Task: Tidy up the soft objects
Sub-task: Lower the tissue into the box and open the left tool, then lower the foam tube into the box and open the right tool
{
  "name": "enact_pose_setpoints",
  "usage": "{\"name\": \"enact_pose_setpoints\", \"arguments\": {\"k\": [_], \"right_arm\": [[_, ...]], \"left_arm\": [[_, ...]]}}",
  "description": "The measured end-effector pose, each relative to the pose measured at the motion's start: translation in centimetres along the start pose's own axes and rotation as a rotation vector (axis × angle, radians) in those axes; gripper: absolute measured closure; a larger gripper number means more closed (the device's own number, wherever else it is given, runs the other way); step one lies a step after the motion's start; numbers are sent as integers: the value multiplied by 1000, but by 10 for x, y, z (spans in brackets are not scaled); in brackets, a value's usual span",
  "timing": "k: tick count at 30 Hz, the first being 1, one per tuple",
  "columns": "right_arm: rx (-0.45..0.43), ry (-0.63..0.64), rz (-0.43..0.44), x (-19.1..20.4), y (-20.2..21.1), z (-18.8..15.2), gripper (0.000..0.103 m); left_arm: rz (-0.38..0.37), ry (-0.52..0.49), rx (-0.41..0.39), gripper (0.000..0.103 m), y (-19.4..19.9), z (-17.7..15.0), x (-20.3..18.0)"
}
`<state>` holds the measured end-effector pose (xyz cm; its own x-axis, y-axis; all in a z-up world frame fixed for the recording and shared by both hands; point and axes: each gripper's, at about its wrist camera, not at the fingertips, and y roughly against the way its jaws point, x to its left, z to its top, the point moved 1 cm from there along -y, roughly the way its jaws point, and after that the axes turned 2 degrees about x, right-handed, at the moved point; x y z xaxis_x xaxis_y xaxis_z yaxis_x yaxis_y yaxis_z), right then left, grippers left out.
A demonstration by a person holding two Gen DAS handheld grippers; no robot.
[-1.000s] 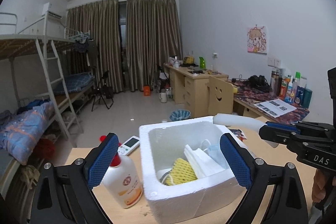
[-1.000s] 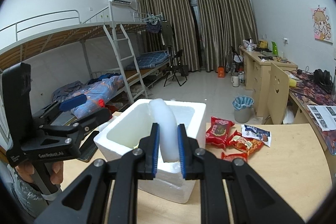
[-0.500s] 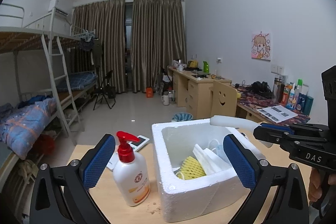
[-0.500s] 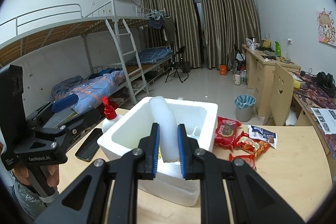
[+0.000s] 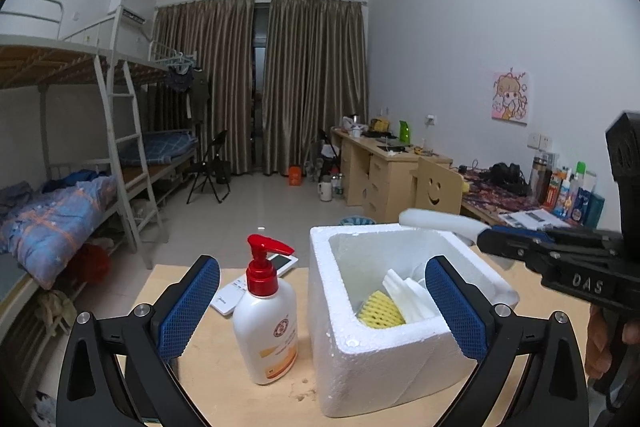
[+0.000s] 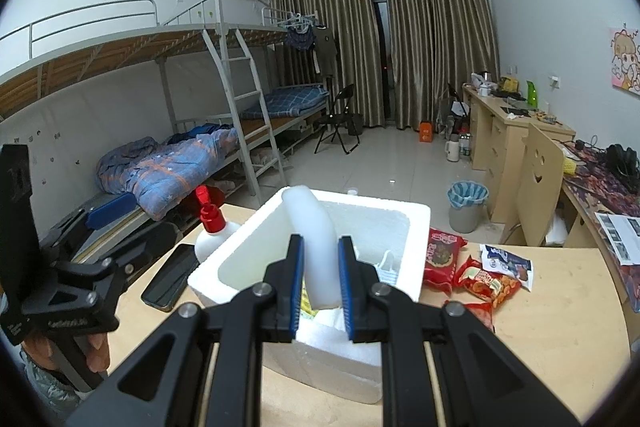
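Observation:
A white foam box [image 5: 344,343] stands on the wooden table and holds a yellow foam net [image 5: 378,311] and folded white foam sheets [image 5: 404,291]. My right gripper [image 6: 320,241] is shut on a curved white foam piece [image 6: 310,223]. It holds the piece just above the box's open top [image 6: 416,227]. In the left wrist view this foam piece [image 5: 436,221] reaches in over the box's far right rim. My left gripper [image 5: 322,261] is open and empty, a little short of the box and a pump bottle [image 5: 266,327].
The red-capped pump bottle stands just left of the box. A white remote [image 5: 280,261] lies behind it and a black phone [image 6: 170,281] at the table's left edge. Several snack packs [image 6: 488,283] lie right of the box. A person's hand [image 5: 600,347] grips the right handle.
The left gripper has slid sideways, so the bottle now shows whole between its fingers and the box sits further right. The right gripper has drifted a little, still holding the foam piece.

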<state>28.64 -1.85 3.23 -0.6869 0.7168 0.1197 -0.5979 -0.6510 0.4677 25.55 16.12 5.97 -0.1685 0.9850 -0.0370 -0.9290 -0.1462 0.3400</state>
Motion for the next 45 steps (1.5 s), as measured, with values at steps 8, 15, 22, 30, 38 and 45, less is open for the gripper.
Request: {"name": "enact_pose_setpoints", "arguments": {"k": [8,15,22,30,38,45], "right_arm": [[25,15,-3,6,-13,6,83],[45,21,-8,10,-25,6,83],[67,1,-22,3,-37,6,83],[82,4,-33,2,-40,5,80],[49,-23,-39,-5,-27,5,67],[-15,-34,-45,-1,8,6,49]], "left_arm": [[12,-2,17,0,-5,-4,1],[20,-2,25,0,-7,-6,3],[20,-1,27,0,-7,-6,4],[20,1,26,0,-8,-6,4],[21,-7,19,0,-4,-7,2],[20,-24,-11,0,12,-5,-6]]}}
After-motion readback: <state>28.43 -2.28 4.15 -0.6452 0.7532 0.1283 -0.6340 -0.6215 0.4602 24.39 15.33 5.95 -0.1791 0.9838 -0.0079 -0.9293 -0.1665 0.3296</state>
